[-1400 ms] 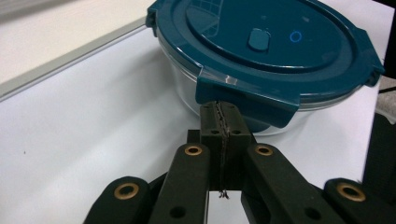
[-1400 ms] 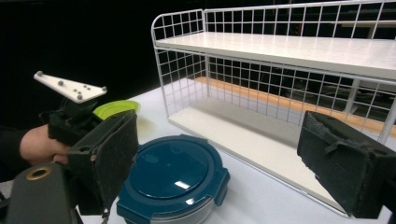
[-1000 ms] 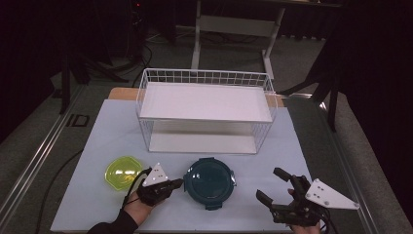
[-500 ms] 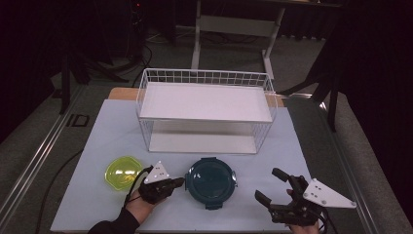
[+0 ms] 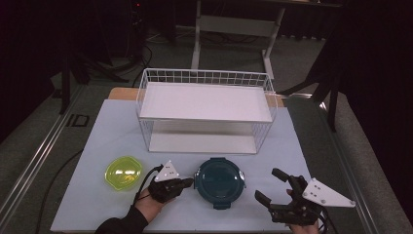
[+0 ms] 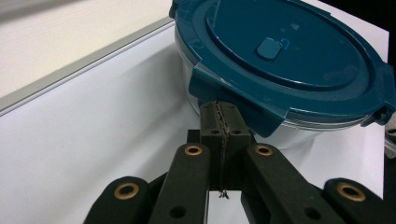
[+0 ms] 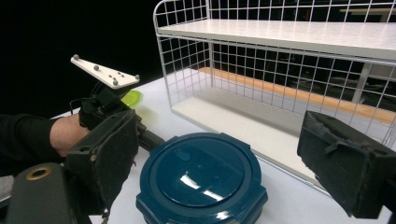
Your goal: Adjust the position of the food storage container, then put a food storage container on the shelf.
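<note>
Container (image 5: 219, 181), round with a dark teal clip-on lid, sits on the white mat (image 5: 97, 146) near the table's front edge, about midway between its left and right edges. A small raised tab marks the lid's centre in your left gripper view (image 6: 270, 47), and a clear wall shows beneath the lid rim there; what is inside cannot be made out.

Your left gripper (image 5: 187, 183) lies just left of the container with its jaws pressed together, their tips right at one of the lid's clip flaps. Whether they touch the flap is hard to tell, since the flap overhangs the tips.

Your right gripper (image 5: 272, 187) is near the front right corner, a little apart from the container, with its jaws spread wide and nothing between them. Your hand behind it is cut off by the bottom of the high view.

Left of your left gripper rests a yellow-green bowl (image 5: 123, 171), partly hidden behind that gripper in your right gripper view. Behind the container, toward the table's far edge, stands a white wire rack (image 5: 204, 78) with two shelves.
</note>
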{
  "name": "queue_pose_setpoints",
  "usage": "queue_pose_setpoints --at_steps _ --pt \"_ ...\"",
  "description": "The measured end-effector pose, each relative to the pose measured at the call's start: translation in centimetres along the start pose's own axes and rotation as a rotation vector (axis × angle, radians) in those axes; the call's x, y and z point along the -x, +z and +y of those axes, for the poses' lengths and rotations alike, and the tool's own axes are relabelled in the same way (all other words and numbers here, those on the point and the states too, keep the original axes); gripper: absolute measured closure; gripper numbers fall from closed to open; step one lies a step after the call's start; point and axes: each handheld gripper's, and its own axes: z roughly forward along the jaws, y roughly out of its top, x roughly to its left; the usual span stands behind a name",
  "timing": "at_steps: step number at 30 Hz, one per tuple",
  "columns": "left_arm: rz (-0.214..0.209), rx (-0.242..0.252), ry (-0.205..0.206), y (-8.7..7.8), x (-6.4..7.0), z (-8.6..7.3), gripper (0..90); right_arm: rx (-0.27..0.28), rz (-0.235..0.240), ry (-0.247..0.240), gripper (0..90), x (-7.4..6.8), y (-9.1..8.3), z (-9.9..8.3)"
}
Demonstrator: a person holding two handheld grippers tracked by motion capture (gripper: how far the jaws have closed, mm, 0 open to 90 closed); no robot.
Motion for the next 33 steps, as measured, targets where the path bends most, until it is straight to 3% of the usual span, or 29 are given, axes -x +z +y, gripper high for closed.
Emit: queue_pose_setpoints --at_steps 7,10,14,16,21,22,24,28,31,33 --pt "-0.014 0.004 0.008 -0.3 0.0 0.1 89.1 0.000 0.000 0.004 12.0 0.0 0.0 0.0" --pt "-0.026 0.042 0.001 -1.6 -0.1 0.4 84.5 0.004 0.002 0.005 12.0 0.1 -0.1 0.0" --pt "-0.053 0.074 -0.019 -3.3 -0.4 1.1 66.4 -0.012 0.020 0.009 12.7 0.0 -0.1 0.1" --pt "-0.099 0.074 -0.043 -4.0 -0.4 1.3 55.4 -0.009 0.009 -0.005 12.6 -0.1 -0.1 0.2" --pt "-0.110 0.071 -0.015 -5.0 0.3 1.9 14.6 -0.053 0.016 -0.047 9.6 -0.4 0.4 0.1" --pt "-0.110 0.070 -0.008 -5.1 0.4 2.0 9.7 -0.054 0.018 -0.046 9.5 -0.5 0.5 0.0" --pt "-0.124 0.075 -0.031 -5.2 0.5 2.3 2.6 -0.058 0.018 -0.040 9.5 -0.5 0.8 -0.2" --pt "-0.138 0.126 -0.051 -5.6 0.7 2.9 0.7 -0.069 0.018 -0.048 13.1 -0.6 0.9 -0.1" --pt "-0.140 0.161 -0.061 -5.7 0.7 3.4 0.7 -0.050 -0.022 -0.060 14.0 -0.8 0.9 0.1" --pt "-0.140 0.160 -0.065 -5.7 0.8 4.0 0.7 -0.034 -0.015 -0.021 14.0 -0.5 0.8 0.1"
